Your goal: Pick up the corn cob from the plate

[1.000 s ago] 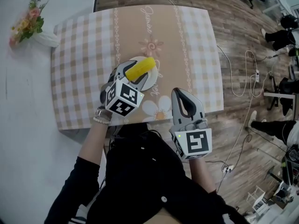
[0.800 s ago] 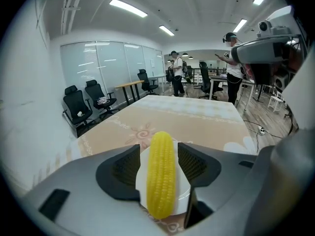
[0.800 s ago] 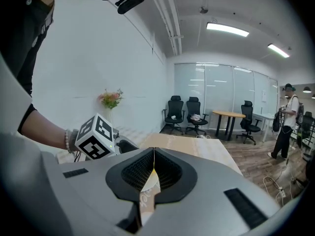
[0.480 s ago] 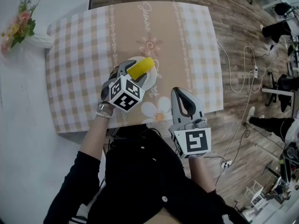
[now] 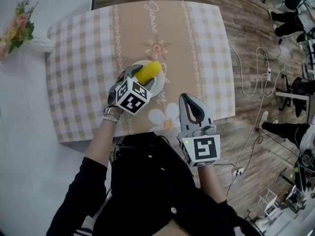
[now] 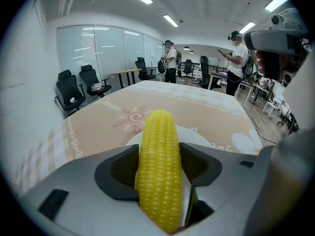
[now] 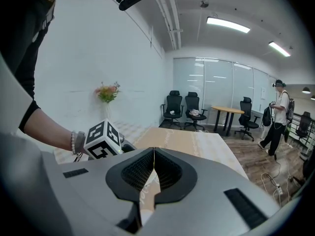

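Left gripper view: left tongs (image 6: 160, 165) spread wide, straddling corn cob (image 6: 157, 132) at frame centre, lined up for side grasp; not judged clamped. Cob lies on plate (image 6: 199, 135). Right tongs (image 7: 154, 173) closed, empty, idle.

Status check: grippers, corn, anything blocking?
Left gripper open, straddling corn cob on plate, not yet lifted. Right gripper shut, empty. Nothing blocking.

A checked cloth (image 5: 78, 58) covers the table (image 5: 206, 58) (white plate (image 5: 159, 86) upon it).
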Available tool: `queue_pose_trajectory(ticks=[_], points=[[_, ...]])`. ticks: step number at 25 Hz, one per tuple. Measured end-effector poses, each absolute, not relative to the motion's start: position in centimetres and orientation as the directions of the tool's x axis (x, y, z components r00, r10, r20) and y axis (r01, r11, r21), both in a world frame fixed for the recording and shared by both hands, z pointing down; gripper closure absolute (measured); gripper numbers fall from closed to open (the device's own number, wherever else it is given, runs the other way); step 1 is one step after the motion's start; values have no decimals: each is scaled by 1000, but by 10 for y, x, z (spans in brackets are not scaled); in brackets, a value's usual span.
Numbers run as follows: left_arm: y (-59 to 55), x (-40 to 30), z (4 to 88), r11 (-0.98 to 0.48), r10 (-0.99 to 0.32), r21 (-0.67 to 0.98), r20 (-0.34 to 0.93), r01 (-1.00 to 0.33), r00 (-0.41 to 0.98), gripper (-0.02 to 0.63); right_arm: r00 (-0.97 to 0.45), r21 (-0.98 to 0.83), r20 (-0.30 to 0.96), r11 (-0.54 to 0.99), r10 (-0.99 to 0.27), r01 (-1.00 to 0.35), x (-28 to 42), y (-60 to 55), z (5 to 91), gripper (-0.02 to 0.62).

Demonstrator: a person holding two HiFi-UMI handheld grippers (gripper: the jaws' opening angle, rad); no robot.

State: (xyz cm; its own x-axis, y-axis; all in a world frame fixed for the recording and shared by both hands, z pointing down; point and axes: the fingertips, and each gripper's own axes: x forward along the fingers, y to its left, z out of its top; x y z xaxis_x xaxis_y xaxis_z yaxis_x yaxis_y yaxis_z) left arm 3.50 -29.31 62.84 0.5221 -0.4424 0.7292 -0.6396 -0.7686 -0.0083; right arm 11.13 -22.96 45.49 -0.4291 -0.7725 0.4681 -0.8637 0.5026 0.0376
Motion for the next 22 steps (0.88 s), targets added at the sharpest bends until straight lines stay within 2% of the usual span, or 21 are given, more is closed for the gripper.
queue_pose_trajectory(ticks=[8, 22], points=[[-294, 37, 632, -787, -430, -11, 725, -616, 537, 350, -413, 30, 482, 486, -773, -874, 120, -225, 462, 555], [-295, 32, 602, -735, -469, 56, 678, -676, 566, 351, -414, 38, 467, 486, -781, -873, 120, -222, 454, 555]])
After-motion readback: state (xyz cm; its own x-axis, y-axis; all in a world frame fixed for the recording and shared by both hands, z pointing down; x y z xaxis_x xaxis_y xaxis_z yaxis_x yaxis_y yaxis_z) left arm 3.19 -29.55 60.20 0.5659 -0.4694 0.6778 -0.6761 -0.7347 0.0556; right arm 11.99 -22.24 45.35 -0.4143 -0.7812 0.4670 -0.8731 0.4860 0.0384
